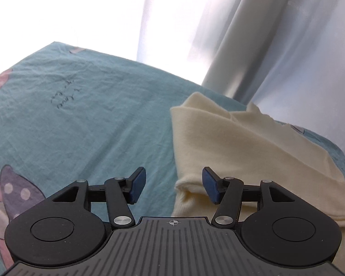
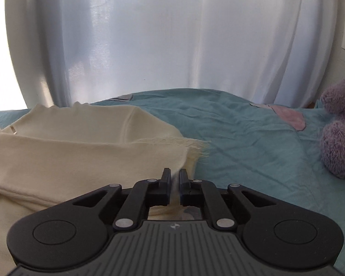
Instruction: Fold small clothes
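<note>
A cream garment [image 1: 241,142] lies partly folded on the teal bedsheet [image 1: 80,115], at the right in the left wrist view. My left gripper [image 1: 173,184] hovers open over the garment's near left edge. Its blue pads stand wide apart and its right finger sits just above a ribbed cuff. In the right wrist view the same cream garment [image 2: 80,147] fills the left side, with a frayed edge pointing right. My right gripper [image 2: 174,174] is shut on a thin fold of that cloth at its near right corner.
A purple plush toy [image 2: 340,138] sits on the bedsheet [image 2: 253,149] at the far right. White curtains [image 2: 149,46] hang behind the bed's far edge. The sheet carries pink and purple printed figures [image 1: 16,191].
</note>
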A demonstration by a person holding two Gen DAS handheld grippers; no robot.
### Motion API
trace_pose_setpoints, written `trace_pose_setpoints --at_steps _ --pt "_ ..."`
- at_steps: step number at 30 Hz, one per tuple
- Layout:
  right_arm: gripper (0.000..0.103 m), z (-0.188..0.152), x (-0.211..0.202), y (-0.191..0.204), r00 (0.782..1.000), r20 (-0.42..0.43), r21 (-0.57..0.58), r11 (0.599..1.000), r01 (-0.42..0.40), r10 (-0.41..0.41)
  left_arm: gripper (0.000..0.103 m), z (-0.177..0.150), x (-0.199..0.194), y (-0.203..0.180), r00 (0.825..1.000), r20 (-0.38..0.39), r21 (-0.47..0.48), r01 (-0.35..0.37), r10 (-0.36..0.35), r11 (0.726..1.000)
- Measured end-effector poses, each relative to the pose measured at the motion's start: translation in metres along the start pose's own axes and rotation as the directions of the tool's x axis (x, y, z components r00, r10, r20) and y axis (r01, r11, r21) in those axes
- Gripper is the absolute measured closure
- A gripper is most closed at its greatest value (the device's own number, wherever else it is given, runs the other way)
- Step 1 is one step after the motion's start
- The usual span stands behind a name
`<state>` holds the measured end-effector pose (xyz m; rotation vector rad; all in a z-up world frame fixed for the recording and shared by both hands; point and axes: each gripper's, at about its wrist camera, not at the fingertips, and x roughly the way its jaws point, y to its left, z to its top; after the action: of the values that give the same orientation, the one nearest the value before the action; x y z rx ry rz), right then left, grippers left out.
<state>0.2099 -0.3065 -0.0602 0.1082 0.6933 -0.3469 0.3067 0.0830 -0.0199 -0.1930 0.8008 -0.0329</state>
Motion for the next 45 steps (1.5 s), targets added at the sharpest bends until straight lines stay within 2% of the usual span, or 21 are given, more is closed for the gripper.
trace_pose_setpoints --at_steps 3,4,6,8,9,12,14,17,22,28,31,34,36,37,38,40,42,45 --pt "0.090 0.005 -0.007 -0.003 0.997 0.044 0.046 0.997 0.058 -0.060 0.042 0.011 -0.003 -0.013 0.999 0.027 0.049 0.026 -0.028 0.998" --pt "0.090 0.007 -0.010 -0.002 0.997 0.063 0.059 0.998 0.033 -0.037 0.041 0.014 0.000 -0.019 0.999 0.023 0.064 0.037 -0.038 0.997" --pt "0.090 0.013 -0.007 0.008 0.996 0.057 0.054 0.996 -0.068 0.064 0.036 0.016 0.010 -0.039 0.997 0.006 0.112 0.071 -0.072 0.991" --pt "0.090 0.015 -0.001 0.035 0.984 0.024 -0.017 0.985 -0.174 0.174 0.032 0.013 0.022 -0.060 0.995 -0.007 0.157 0.104 -0.104 0.982" --pt "0.090 0.014 0.003 0.049 0.979 0.017 -0.062 0.977 -0.203 0.204 0.032 0.010 0.027 -0.069 0.994 -0.010 0.182 0.108 -0.107 0.977" --pt "0.090 0.003 0.017 0.082 0.972 -0.008 -0.159 0.959 -0.235 0.237 0.031 -0.004 0.044 -0.093 0.994 -0.032 0.297 0.109 -0.104 0.949" --pt "0.089 -0.006 0.022 0.088 0.970 -0.007 -0.179 0.954 -0.239 0.242 0.032 -0.012 0.055 -0.093 0.993 -0.072 0.306 0.107 -0.089 0.946" --pt "0.089 -0.011 0.019 0.085 0.966 0.008 -0.220 0.943 -0.249 0.257 0.032 -0.017 0.053 -0.089 0.994 -0.048 0.351 0.110 -0.099 0.930" --pt "0.089 -0.008 0.008 0.069 0.978 -0.027 -0.205 0.956 -0.210 0.209 0.032 -0.017 0.051 -0.085 0.993 -0.060 0.356 0.114 -0.099 0.927" --pt "0.089 -0.017 0.001 0.037 0.982 -0.005 -0.163 0.969 -0.186 0.187 0.030 -0.018 0.053 -0.087 0.995 -0.054 0.366 0.101 -0.088 0.925" --pt "0.089 -0.009 -0.002 0.025 0.995 -0.008 -0.110 0.989 -0.095 0.095 0.030 -0.021 0.044 -0.089 0.996 -0.054 0.368 0.085 -0.070 0.926" --pt "0.088 -0.006 -0.010 0.003 0.994 -0.018 -0.003 0.995 -0.103 0.103 0.029 -0.025 0.033 -0.087 0.996 -0.061 0.369 0.088 -0.070 0.925" --pt "0.080 -0.006 -0.016 -0.007 0.997 -0.023 0.037 0.997 -0.075 0.075 0.026 -0.028 0.027 -0.084 0.995 -0.068 0.360 0.098 -0.079 0.928" --pt "0.068 -0.006 -0.018 -0.010 0.998 -0.022 0.049 0.997 -0.056 0.057 0.025 -0.029 0.027 -0.083 0.994 -0.073 0.360 0.100 -0.079 0.927" --pt "0.067 -0.007 -0.019 -0.013 0.998 -0.026 0.058 0.997 -0.056 0.058 0.025 -0.031 0.028 -0.083 0.994 -0.079 0.361 0.094 -0.070 0.928" --pt "0.068 -0.008 -0.014 -0.013 0.995 -0.050 0.065 0.995 -0.079 0.082 0.025 -0.032 0.030 -0.084 0.994 -0.088 0.360 0.088 -0.060 0.929" --pt "0.075 -0.009 -0.006 -0.010 0.993 -0.070 0.051 0.994 -0.093 0.097 0.024 -0.035 0.032 -0.085 0.995 -0.085 0.368 0.079 -0.051 0.926" --pt "0.075 -0.009 0.006 -0.005 0.997 -0.053 0.011 0.998 -0.055 0.055 0.022 -0.038 0.033 -0.088 0.997 -0.077 0.389 0.059 -0.032 0.919"
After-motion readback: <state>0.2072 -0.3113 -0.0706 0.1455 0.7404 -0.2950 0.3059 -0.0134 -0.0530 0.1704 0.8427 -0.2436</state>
